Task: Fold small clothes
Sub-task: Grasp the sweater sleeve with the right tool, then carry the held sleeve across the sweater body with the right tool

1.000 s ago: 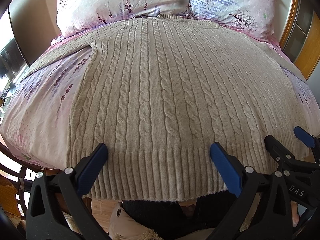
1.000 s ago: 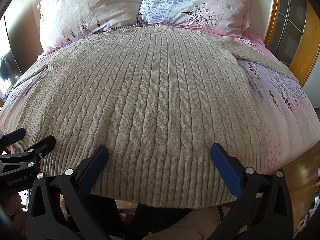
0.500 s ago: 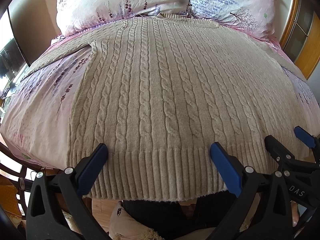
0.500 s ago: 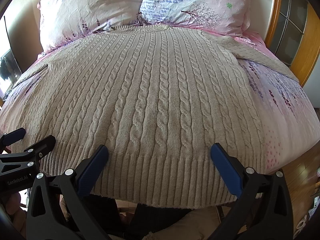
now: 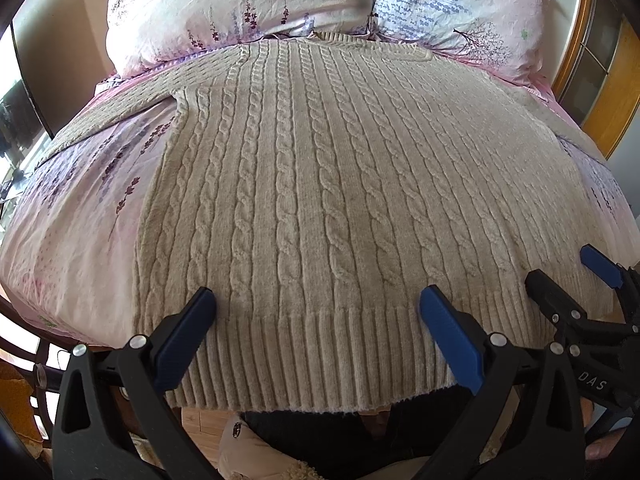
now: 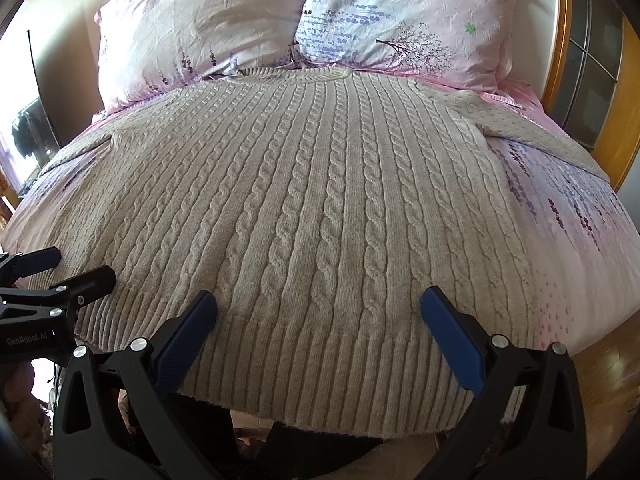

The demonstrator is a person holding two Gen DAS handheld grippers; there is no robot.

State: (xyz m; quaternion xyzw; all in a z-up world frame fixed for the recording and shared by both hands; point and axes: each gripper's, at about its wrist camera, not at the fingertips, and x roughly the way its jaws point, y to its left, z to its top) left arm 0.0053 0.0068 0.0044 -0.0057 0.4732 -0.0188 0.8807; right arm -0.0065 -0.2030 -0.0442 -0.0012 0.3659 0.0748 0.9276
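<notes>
A beige cable-knit sweater (image 5: 320, 184) (image 6: 320, 208) lies flat on the bed, neck towards the pillows, ribbed hem hanging over the near edge. Its sleeves spread out to both sides. My left gripper (image 5: 316, 308) hovers over the left part of the hem, jaws wide open, nothing between them. My right gripper (image 6: 318, 308) is open the same way over the right part of the hem. Each gripper shows in the other's view: the right gripper (image 5: 568, 280) at the right edge, the left gripper (image 6: 76, 270) at the left edge.
Two pink floral pillows (image 6: 192, 28) (image 6: 404, 20) lean against the headboard. The pink flowered sheet (image 5: 80, 208) shows on both sides of the sweater. A wooden frame (image 6: 624, 92) stands at the right. A person's dark clothing (image 5: 340, 440) is below the hem.
</notes>
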